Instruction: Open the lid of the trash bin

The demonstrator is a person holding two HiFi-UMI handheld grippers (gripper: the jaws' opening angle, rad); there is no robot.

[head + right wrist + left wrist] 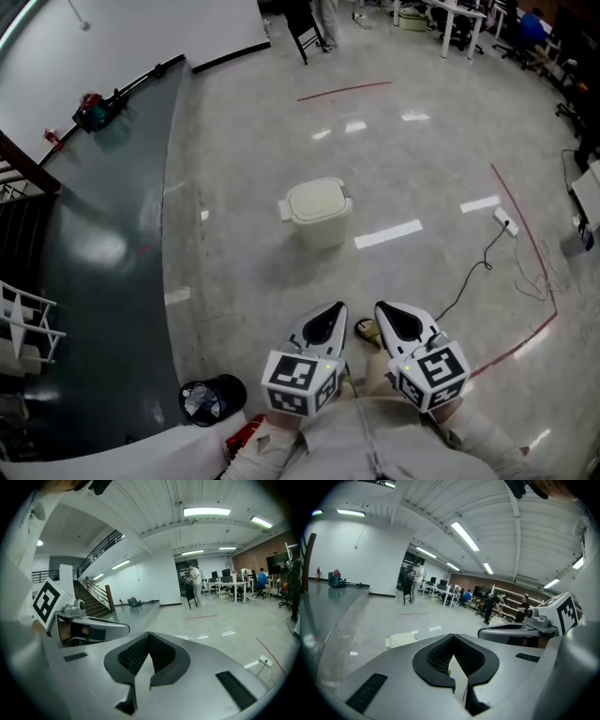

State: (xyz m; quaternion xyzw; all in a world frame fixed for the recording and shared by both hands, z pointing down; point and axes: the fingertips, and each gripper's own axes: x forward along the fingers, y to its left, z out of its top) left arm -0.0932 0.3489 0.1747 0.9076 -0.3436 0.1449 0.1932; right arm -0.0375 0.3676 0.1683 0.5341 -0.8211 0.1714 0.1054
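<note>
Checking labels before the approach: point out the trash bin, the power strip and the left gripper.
trash bin (317,202), head view, centre of its top.
power strip (506,222), head view, middle of its white body.
left gripper (337,311), head view, at its jaw tips.

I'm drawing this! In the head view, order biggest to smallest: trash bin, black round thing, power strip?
1. trash bin
2. black round thing, close behind but nearer the camera
3. power strip

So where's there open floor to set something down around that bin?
Bare floor rings the trash bin: widest between it and the left tongs and right tongs, and beyond it to the red tape line. Cluttered: the cable at right, the black container bottom left.
</note>
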